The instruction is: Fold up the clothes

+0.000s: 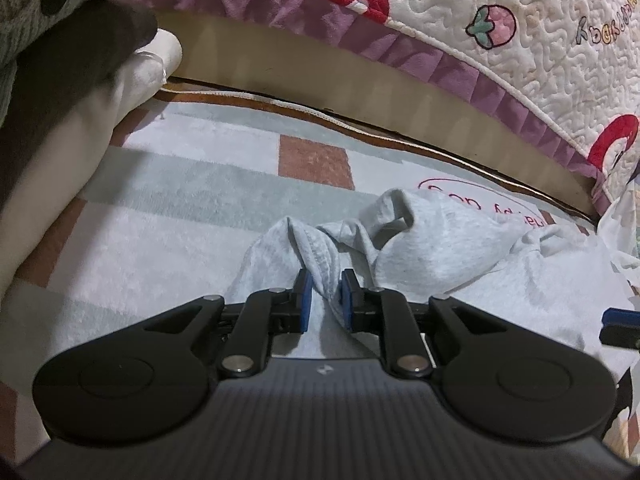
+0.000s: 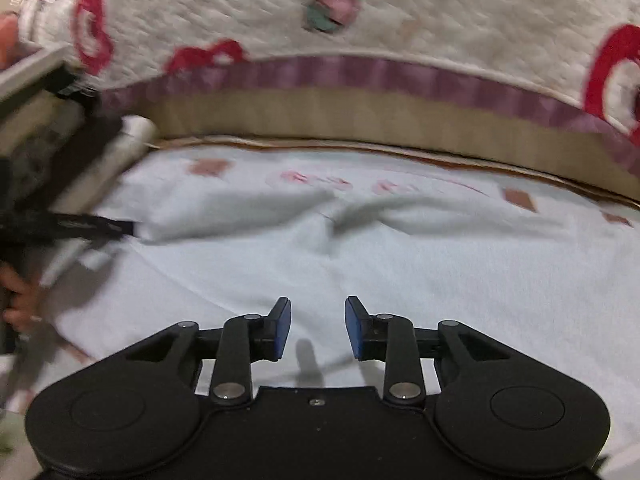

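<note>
A pale grey garment point(image 1: 440, 248) with a pink printed oval lies crumpled on a checked mat. In the left wrist view my left gripper point(image 1: 324, 280) is shut on a bunched fold of its edge, with the cloth pinched between the blue pads. The right gripper's blue fingertip point(image 1: 620, 316) shows at the right edge. In the blurred right wrist view the same garment point(image 2: 400, 256) spreads out wide. My right gripper point(image 2: 318, 312) hovers just above the garment, open, with nothing between its pads. The left gripper point(image 2: 128, 227) reaches in from the left, gripping the garment's edge.
A bed's beige side point(image 1: 320, 64) with a purple-trimmed quilted cover point(image 1: 500, 52) runs across the far side. The mat point(image 1: 180, 184) is pale with brown squares. White and dark cloth point(image 1: 132, 76) is piled at the far left. A hand point(image 2: 20, 304) holds the left gripper.
</note>
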`<act>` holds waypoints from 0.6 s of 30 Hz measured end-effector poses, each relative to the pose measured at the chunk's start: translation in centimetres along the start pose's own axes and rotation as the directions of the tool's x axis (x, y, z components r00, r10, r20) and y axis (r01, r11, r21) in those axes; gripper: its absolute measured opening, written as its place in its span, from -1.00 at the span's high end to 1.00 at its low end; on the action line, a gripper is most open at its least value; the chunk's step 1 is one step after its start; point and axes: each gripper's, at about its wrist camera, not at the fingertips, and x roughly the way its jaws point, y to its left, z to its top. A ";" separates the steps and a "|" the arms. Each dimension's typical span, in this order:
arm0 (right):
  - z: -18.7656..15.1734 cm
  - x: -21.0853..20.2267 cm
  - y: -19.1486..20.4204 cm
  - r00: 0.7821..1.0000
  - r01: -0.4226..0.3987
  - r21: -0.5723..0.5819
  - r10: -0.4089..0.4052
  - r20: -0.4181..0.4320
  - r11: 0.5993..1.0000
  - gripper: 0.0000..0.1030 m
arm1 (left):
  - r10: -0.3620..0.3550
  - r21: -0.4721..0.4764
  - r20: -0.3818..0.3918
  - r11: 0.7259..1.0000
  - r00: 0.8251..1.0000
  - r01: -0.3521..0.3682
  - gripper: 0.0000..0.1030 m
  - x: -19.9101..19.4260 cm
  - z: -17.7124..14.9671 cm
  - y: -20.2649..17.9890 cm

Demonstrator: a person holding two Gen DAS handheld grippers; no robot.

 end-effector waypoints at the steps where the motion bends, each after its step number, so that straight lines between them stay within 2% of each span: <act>1: 0.3 0.2 0.6 0.999 -0.047 -0.009 0.047 0.000 0.999 0.24 | -0.002 -0.001 -0.001 1.000 1.000 0.002 0.71 0.0 0.0 0.0; 5: 0.9 1.2 3.9 0.975 -0.217 -0.020 0.216 -0.043 0.976 0.08 | -0.015 -0.021 -0.008 1.000 1.000 0.015 0.71 0.0 0.1 0.3; 7: 0.7 1.1 5.2 0.949 -0.314 0.038 0.315 -0.022 0.949 0.00 | -0.020 -0.029 -0.012 0.999 1.000 0.020 0.70 0.0 0.2 0.4; 8: 0.4 1.2 5.9 0.945 -0.326 0.055 0.327 -0.009 0.944 -0.03 | -0.022 -0.033 -0.012 0.999 1.000 0.022 0.70 0.0 0.2 0.4; 11: -0.5 2.2 9.1 0.979 -0.203 -0.077 0.202 -0.023 0.976 -0.06 | -0.026 -0.032 -0.015 0.999 1.000 0.025 0.70 0.0 0.2 0.3; 12: -1.1 2.9 10.6 0.991 -0.133 -0.184 0.128 -0.042 0.974 -0.07 | -0.023 -0.026 -0.015 0.999 1.000 0.023 0.70 0.0 0.2 0.2; 14: -2.4 4.1 12.5 0.998 -0.005 -0.344 -0.015 -0.056 0.939 -0.06 | -0.020 -0.021 -0.017 1.000 1.000 0.020 0.70 0.0 0.1 0.1; 15: -2.8 4.4 13.1 0.995 0.054 -0.401 -0.081 -0.051 0.914 -0.05 | -0.019 -0.022 -0.016 1.000 1.000 0.018 0.70 -0.1 0.1 0.2; 17: -3.1 3.9 12.8 0.991 0.106 -0.423 -0.129 -0.026 0.900 0.12 | -0.010 -0.021 -0.013 1.000 1.000 0.010 0.69 -0.2 0.2 0.1; 18: -3.1 3.7 12.6 0.988 0.129 -0.430 -0.153 -0.021 0.893 0.51 | -0.006 -0.018 -0.010 1.000 1.000 0.005 0.69 -0.2 0.3 0.1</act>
